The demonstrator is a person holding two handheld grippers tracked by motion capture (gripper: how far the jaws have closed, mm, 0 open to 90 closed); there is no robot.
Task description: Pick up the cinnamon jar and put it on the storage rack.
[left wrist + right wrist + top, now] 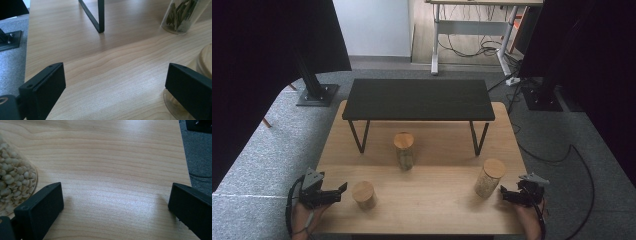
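While both grippers, left gripper [343,188] and right gripper [503,192], gape empty: three cork-lidded jars [404,150], one black shelf [418,99].

The right gripper [116,207] hangs low over the pale wooden table [112,157] with its black jaws spread wide and nothing between them. A clear jar of pale beans [13,180] stands just beside the left jaw. Grey carpet [198,152] lies past the table's right edge.

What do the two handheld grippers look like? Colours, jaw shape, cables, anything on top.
Both, the left gripper and the right gripper, are black, with flat rectangular block jaws that have small holes at the corners. Each carries a grey three-cornered plate on top and trails a black cable by the wrist.
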